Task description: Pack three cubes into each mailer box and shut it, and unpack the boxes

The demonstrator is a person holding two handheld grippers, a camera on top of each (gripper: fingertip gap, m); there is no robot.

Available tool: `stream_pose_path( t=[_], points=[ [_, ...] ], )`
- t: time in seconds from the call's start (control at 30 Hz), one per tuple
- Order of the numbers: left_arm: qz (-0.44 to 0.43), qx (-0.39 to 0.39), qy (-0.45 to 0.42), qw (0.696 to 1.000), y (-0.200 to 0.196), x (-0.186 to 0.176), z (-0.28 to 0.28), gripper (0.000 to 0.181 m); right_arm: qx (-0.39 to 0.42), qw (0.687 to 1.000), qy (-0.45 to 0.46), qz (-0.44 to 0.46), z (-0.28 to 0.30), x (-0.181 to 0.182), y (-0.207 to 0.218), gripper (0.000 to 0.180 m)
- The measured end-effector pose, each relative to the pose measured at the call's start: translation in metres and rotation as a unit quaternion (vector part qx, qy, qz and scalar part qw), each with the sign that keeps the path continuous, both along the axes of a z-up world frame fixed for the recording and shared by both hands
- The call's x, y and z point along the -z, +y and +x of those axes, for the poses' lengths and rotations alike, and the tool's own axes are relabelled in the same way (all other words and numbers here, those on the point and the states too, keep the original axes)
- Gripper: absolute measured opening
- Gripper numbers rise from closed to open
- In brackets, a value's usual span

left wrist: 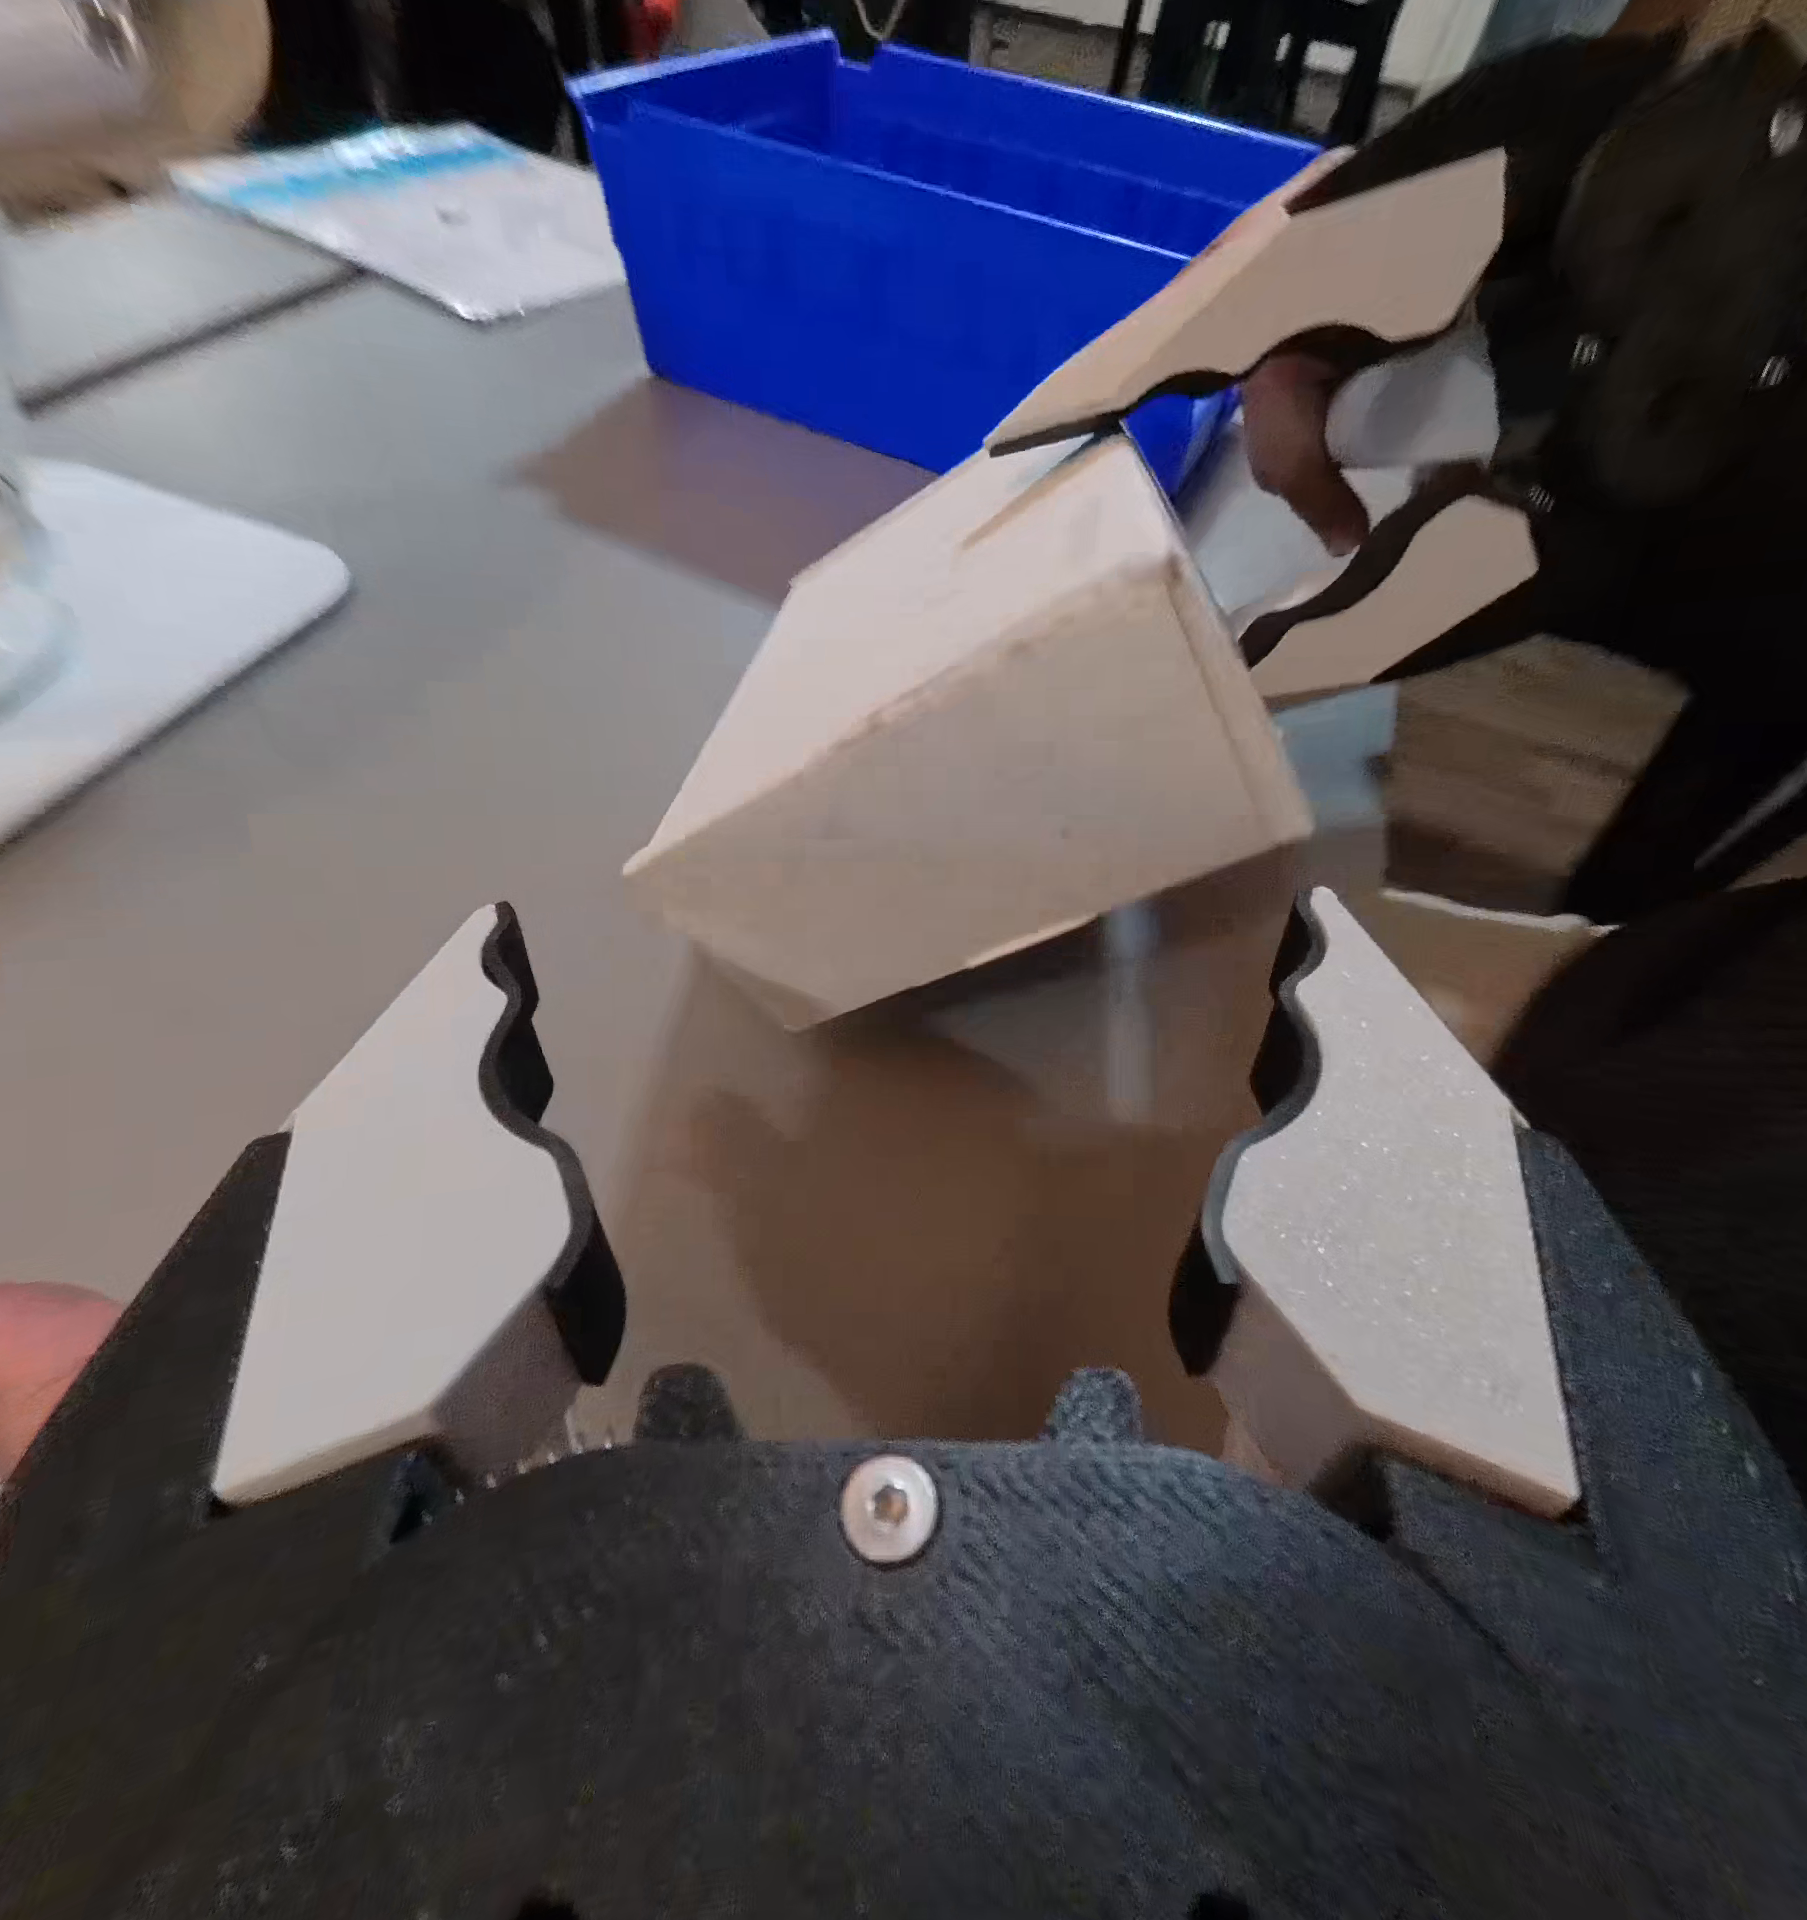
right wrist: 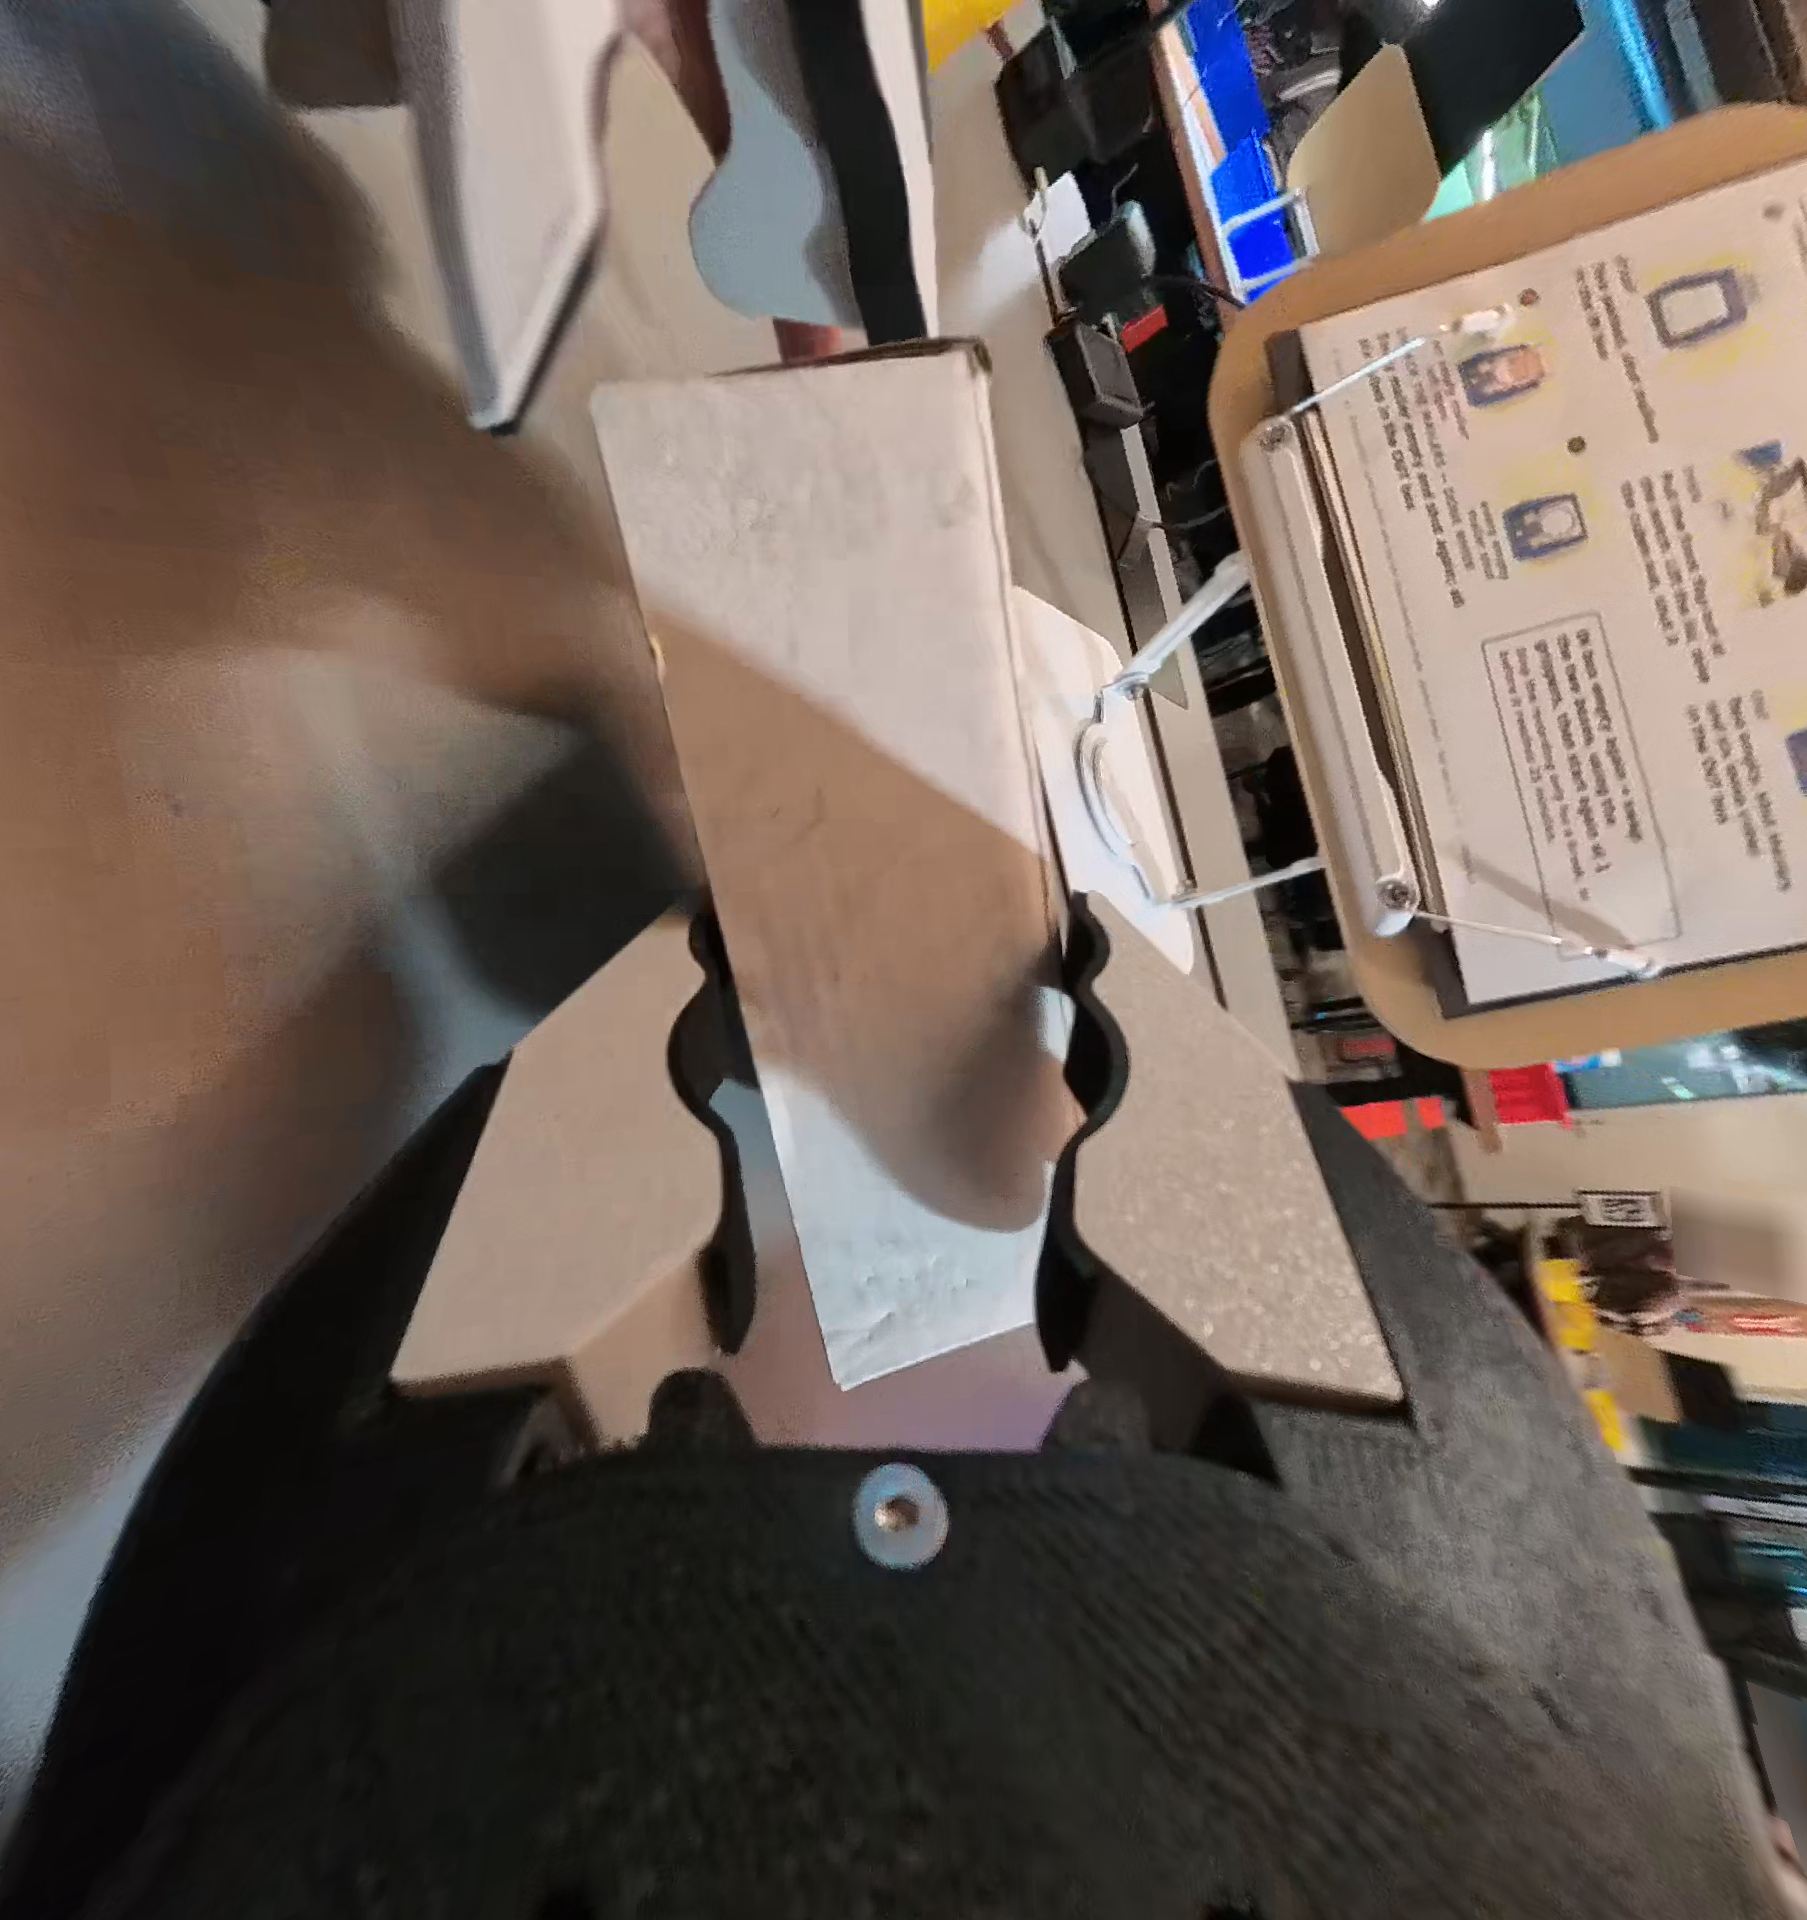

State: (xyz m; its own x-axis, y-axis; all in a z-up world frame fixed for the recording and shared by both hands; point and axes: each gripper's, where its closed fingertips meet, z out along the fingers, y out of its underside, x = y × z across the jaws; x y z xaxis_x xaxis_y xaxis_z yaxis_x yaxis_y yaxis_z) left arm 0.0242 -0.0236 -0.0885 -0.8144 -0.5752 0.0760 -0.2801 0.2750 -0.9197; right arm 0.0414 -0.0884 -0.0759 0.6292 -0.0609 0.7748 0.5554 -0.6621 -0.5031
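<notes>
A closed tan mailer box [left wrist: 982,748] hangs tilted above the grey table [left wrist: 307,883], one corner pointing down. My right gripper [left wrist: 1122,556] comes in from the upper right and is shut on the box's far end. In the right wrist view the box [right wrist: 826,582] sits clamped between the right gripper's [right wrist: 891,920] two fingers. My left gripper [left wrist: 907,909] is open and empty, just in front of and below the box, not touching it. One of its fingers [right wrist: 774,229] shows beyond the box in the right wrist view. No cubes are in view.
A blue plastic bin [left wrist: 878,260] stands behind the box. A white pad [left wrist: 151,644] with a blurred glass object lies at left, and a plastic sleeve [left wrist: 411,208] is farther back. More brown cardboard [left wrist: 1501,748] lies at right. A stand with a printed sheet [right wrist: 1553,582] shows in the right wrist view. My hands' fingertips stand some 9 cm from each other.
</notes>
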Motion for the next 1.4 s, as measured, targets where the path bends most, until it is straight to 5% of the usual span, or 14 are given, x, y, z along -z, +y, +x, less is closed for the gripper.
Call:
stream_pose_path(
  t=[0.13, 0.27, 0.43, 0.73, 1.2, 1.4],
  points=[
    [0.072, -0.026, -0.136, 0.988, -0.003, -0.013, 0.005, 0.119, -0.008, 0.999, 0.044, 0.027, 0.0, -0.007, -0.004, 0.065],
    [0.136, -0.041, -0.312, 0.939, -0.018, -0.028, 0.004, 0.107, -0.022, 0.998, 0.052, -0.006, -0.004, -0.005, -0.007, 0.065],
    [0.128, 0.013, -0.301, 0.945, -0.048, -0.022, -0.011, 0.077, -0.051, 0.996, 0.074, -0.003, -0.02, -0.008, 0.001, 0.065],
    [0.112, 0.006, -0.259, 0.959, -0.037, -0.018, -0.008, 0.073, -0.052, 0.998, 0.035, 0.026, -0.025, -0.031, -0.002, 0.069],
    [0.072, -0.001, -0.2, 0.977, -0.027, -0.018, -0.005, 0.071, -0.071, 0.985, -0.158, -0.03, -0.042, -0.045, 0.002, 0.013],
    [0.071, 0.011, -0.206, 0.976, -0.033, -0.016, -0.009, 0.071, -0.038, 0.987, -0.141, 0.062, -0.033, -0.079, -0.003, 0.001]
  ],
)
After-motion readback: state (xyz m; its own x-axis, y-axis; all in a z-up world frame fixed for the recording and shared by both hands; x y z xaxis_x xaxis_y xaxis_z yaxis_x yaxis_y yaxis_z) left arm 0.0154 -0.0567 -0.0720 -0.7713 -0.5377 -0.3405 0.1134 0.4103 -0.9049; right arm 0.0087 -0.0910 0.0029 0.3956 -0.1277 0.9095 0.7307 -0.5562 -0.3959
